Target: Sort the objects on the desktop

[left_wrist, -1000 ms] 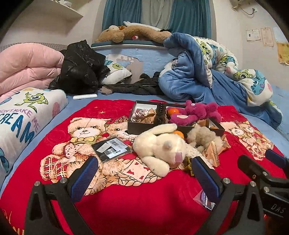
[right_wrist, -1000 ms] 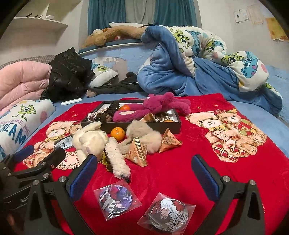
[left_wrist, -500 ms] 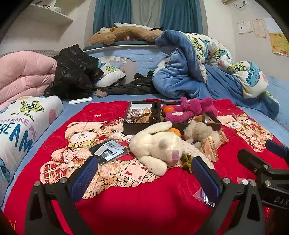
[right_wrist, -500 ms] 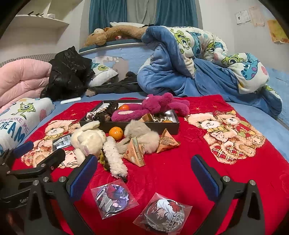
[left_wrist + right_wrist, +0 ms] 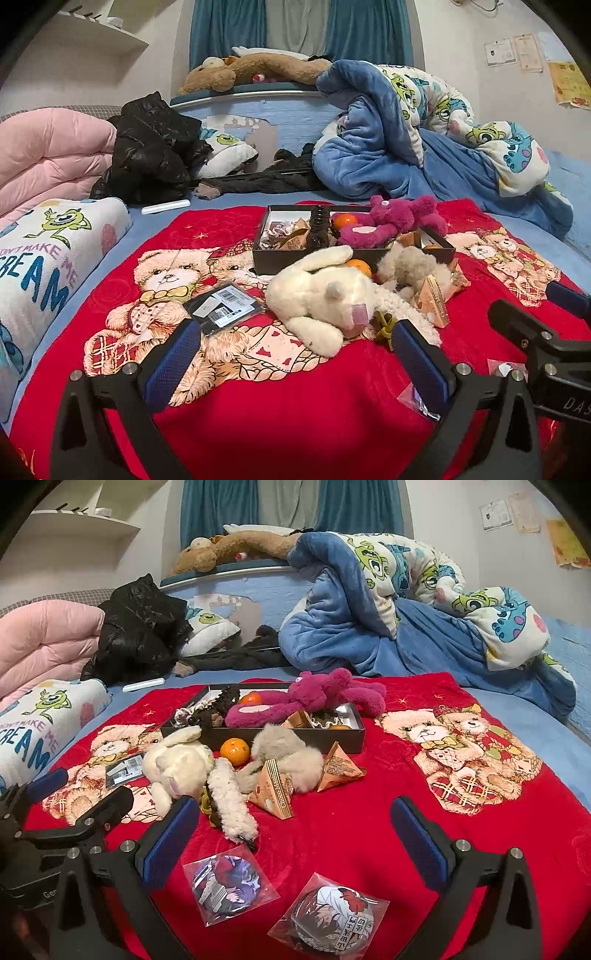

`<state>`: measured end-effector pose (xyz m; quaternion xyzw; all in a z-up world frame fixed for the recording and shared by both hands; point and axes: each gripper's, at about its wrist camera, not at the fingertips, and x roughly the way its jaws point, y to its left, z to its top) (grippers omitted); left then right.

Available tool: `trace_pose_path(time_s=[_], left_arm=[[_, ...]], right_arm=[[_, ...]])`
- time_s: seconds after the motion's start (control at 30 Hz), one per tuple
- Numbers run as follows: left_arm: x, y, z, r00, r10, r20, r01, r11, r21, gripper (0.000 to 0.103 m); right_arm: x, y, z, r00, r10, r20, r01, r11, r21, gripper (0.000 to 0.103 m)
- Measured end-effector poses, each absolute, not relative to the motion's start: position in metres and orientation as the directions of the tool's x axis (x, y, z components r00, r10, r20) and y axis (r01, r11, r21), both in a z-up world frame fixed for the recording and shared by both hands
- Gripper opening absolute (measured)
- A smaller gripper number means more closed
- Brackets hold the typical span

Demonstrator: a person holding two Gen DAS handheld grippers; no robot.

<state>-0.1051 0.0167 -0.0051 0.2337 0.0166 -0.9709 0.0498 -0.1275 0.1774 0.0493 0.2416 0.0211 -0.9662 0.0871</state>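
Note:
A black box (image 5: 354, 256) (image 5: 258, 734) on the red blanket holds a magenta plush (image 5: 306, 701) (image 5: 391, 221), an orange and small items. In front of it lie a cream plush rabbit (image 5: 325, 299) (image 5: 177, 764), a grey-beige plush (image 5: 288, 753), an orange (image 5: 235, 751), two triangular snack packs (image 5: 275, 788) (image 5: 338, 768) and a black card packet (image 5: 221, 308). Two bagged round badges (image 5: 229, 884) (image 5: 332, 917) lie nearest, between the right gripper's fingers. My left gripper (image 5: 295, 362) is open, short of the rabbit. My right gripper (image 5: 291, 842) is open above the badges.
Bedding rings the red blanket (image 5: 295, 417): a pink quilt (image 5: 51, 147), black jacket (image 5: 151, 147), printed pillow (image 5: 44, 251) on the left, a heaped blue blanket (image 5: 406, 620) at the back right. A brown plush lies on the headboard (image 5: 255, 70).
Both grippers have drawn back and tilted slightly, so the scene sits a little lower and farther. Neither has closed, and nothing on the blanket has moved.

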Motion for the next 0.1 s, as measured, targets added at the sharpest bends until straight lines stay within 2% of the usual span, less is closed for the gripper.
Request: trace_pose_path(time_s=[0.1], left_arm=[[-0.1058, 0.0166, -0.0061, -0.884, -0.093, -0.459, 0.108, -0.994, -0.008, 0.103]], right_arm=[[-0.1268, 0.1766, 0.0501, -0.868, -0.159, -0.470, 0.181, -0.983, -0.001, 0.103]])
